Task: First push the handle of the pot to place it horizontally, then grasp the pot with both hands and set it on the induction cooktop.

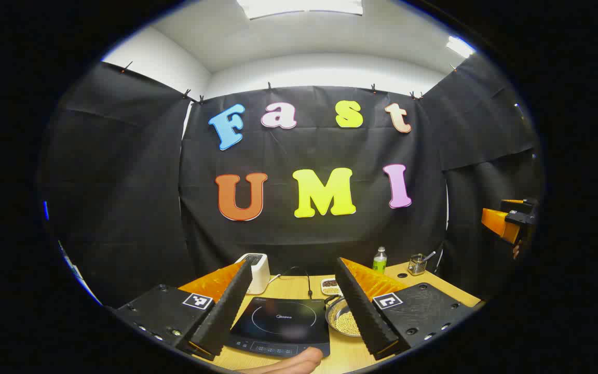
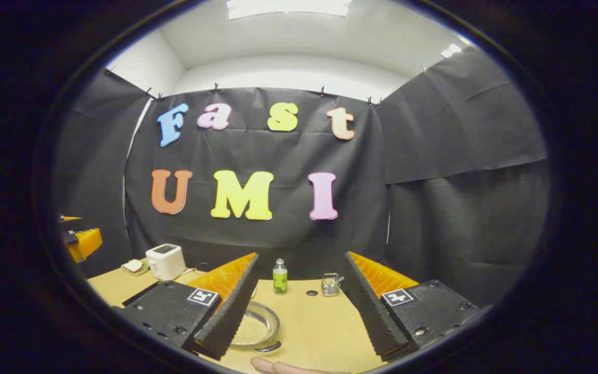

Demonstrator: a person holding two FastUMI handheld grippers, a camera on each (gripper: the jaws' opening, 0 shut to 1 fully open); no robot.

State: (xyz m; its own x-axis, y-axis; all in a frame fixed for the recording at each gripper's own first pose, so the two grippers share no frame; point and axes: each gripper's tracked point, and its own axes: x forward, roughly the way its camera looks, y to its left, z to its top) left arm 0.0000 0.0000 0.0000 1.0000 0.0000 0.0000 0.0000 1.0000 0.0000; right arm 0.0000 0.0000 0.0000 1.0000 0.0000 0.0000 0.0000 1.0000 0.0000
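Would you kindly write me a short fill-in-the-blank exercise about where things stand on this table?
1. The pot holds small pale ____.
2. The pot rests on the table, not yet on the ____.
3. Both the left gripper and the right gripper have their jaws ____.
4. The white toaster stands ____ the cooktop, nearer the wall.

Missing words: beans; cooktop; open; behind

We see open bench (image 2: 325, 327) right of the pot (image 2: 255, 324); bottle (image 2: 280, 277) & cup (image 2: 330, 284) block the back edge.
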